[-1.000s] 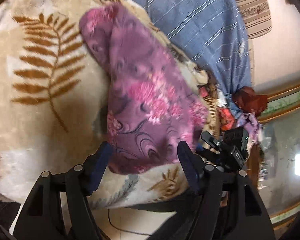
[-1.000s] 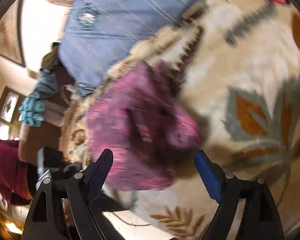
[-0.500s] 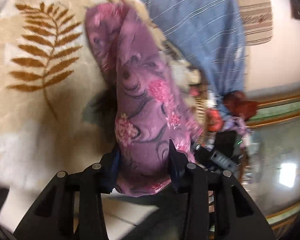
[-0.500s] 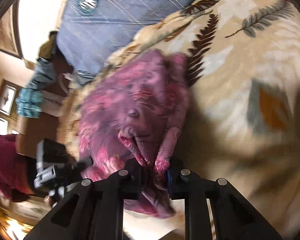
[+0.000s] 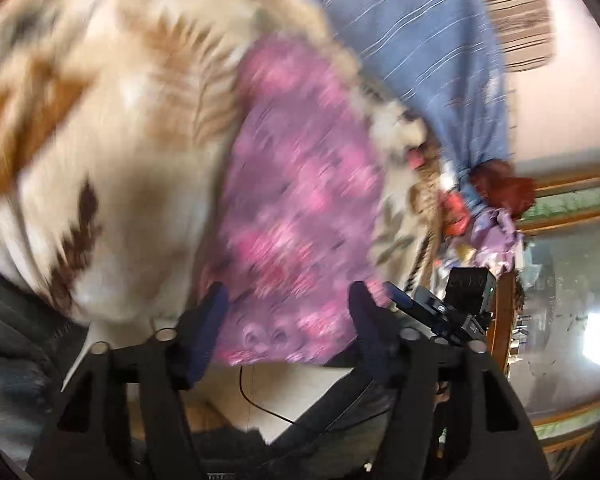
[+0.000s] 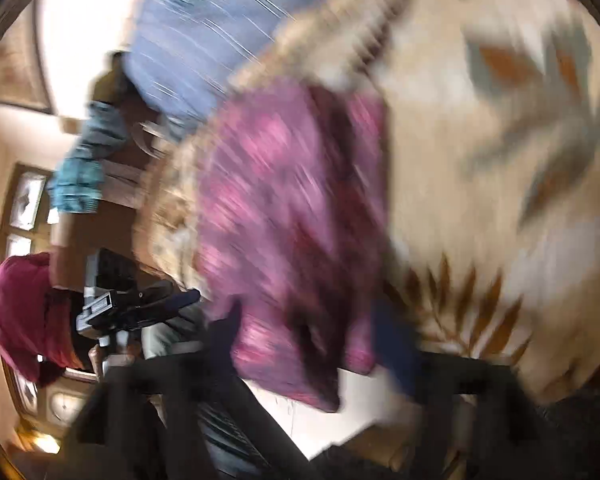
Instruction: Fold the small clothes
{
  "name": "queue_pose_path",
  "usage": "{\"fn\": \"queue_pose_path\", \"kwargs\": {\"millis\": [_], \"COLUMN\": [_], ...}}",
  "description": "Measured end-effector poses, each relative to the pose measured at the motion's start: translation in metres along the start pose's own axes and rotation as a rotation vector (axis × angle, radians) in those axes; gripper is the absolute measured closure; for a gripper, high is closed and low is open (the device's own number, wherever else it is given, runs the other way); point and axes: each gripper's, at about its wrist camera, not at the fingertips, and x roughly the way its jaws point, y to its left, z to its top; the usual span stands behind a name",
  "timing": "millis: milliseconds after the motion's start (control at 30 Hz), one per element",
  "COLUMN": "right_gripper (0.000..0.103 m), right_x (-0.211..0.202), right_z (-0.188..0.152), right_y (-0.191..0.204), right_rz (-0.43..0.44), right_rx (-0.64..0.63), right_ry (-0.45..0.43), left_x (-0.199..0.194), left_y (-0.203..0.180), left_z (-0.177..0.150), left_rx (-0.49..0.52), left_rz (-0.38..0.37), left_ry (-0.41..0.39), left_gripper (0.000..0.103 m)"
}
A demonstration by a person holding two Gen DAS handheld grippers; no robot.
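Across both frames' centres, purple floral garment (image 5: 300,184) on leaf-print blanket (image 5: 112,152), between opening, released left gripper (image 5: 288,312) and right gripper (image 6: 308,332) pads.

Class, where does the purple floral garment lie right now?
In both wrist views, the purple floral garment lies on the leaf-patterned blanket, just below the blue striped cloth.

A cream plush blanket (image 5: 112,152) with brown fern-leaf prints fills the left and centre of the left wrist view, blurred by motion. Beyond it, at upper right, lies a blue cloth with thin white stripes (image 5: 432,60), and a beige striped fabric (image 5: 516,12) sits at the top right corner. A dark red bundle (image 5: 504,188) rests at right, beside a wood-framed glass panel (image 5: 572,280). A thin black cable (image 5: 260,400) crosses the pale floor at bottom centre (its ends are hidden). In the right wrist view, teal clothing (image 6: 80,176) hangs at left.
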Motion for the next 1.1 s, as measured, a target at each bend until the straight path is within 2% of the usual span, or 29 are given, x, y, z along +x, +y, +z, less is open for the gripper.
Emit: {"fn": "queue_pose_path", "kwargs": {"millis": [100,167,200,267,333,367,400,433,467,500,567,633,700,767,833,867,900,933,967,1000,1067,1100], "right_gripper": [0.02,0.02,0.02,0.022,0.026,0.033,0.046,0.056,0.075,0.077,0.08,0.08,0.08,0.08,0.079,0.072,0.062,0.063,0.062,0.056,0.055,0.053], "right_x": [-0.004,0.014,0.026,0.054,0.074,0.08,0.08,0.084,0.088,0.089,0.084,0.064,0.051,0.054,0.07,0.084,0.098,0.107,0.101,0.093,0.071,0.059], "right_z": [0.036,0.063,0.076,0.093,0.099,0.101,0.101,0.102,0.105,0.108,0.114,0.118,0.126,0.139,0.149,0.152,0.152,0.149,0.145,0.144,0.14,0.136], "right_y": [0.013,0.01,0.005,-0.016,-0.022,-0.024,-0.025,-0.025,-0.023,-0.021,-0.009,0.016,0.029,0.027,0.012,-0.001,-0.016,-0.03,-0.035,-0.036,-0.019,-0.011], "right_rz": [0.011,-0.022,-0.037,-0.061,-0.072,-0.063,-0.042,-0.021,-0.03,-0.043,-0.059,-0.042,-0.033,-0.06,-0.076,-0.075,-0.091,-0.072,-0.018,-0.017,-0.107,-0.149], "right_rx": [-0.06,-0.054,-0.029,0.042,0.039,0.03,0.032,0.022,0.007,0.005,-0.03,-0.116,-0.154,-0.166,-0.157,-0.146,-0.123,-0.08,-0.047,-0.028,-0.054,-0.077], "right_ry": [-0.029,-0.018,-0.008,0.013,0.021,0.007,-0.009,-0.009,0.002,0.007,0.004,-0.045,-0.092,-0.111,-0.088,-0.062,-0.041,-0.035,-0.076,-0.077,-0.083,-0.105], "left_x": [0.0,0.018,0.03,0.054,0.069,0.078,0.083,0.092,0.096,0.096,0.075,0.057,0.05,0.061,0.082,0.091,0.096,0.099,0.098,0.094,0.081,0.076], "left_y": [-0.018,-0.012,-0.004,0.013,0.026,0.032,0.033,0.034,0.036,0.035,0.019,0.003,-0.003,0.001,0.011,0.013,0.011,0.007,0.004,-0.001,-0.014,-0.022], "left_z": [0.044,0.083,0.1,0.127,0.136,0.142,0.141,0.141,0.141,0.143,0.144,0.147,0.157,0.17,0.175,0.172,0.17,0.165,0.162,0.158,0.144,0.134], "left_rx": [0.076,0.067,0.051,0.008,-0.022,-0.026,-0.045,-0.072,-0.099,-0.127,-0.07,-0.015,0.012,0.013,0.015,0.037,0.07,0.097,0.105,0.116,0.152,0.174], "left_rz": [0.118,0.189,0.183,0.139,0.091,0.052,0.027,0.001,-0.023,-0.056,-0.139,-0.24,-0.262,-0.207,-0.025,0.119,0.177,0.206,0.224,0.249,0.324,0.388], "left_ry": [-0.083,-0.086,-0.075,-0.048,-0.034,-0.029,-0.038,-0.041,-0.033,-0.036,-0.097,-0.161,-0.217,-0.202,-0.184,-0.205,-0.209,-0.209,-0.216,-0.232,-0.291,-0.33], "left_gripper": [0.032,0.032,0.032,0.032,0.032,0.032,0.035,0.044,0.075,0.081,0.082,0.082,0.082,0.082,0.082,0.078,0.071,0.068,0.064,0.06,0.052,0.052]}}
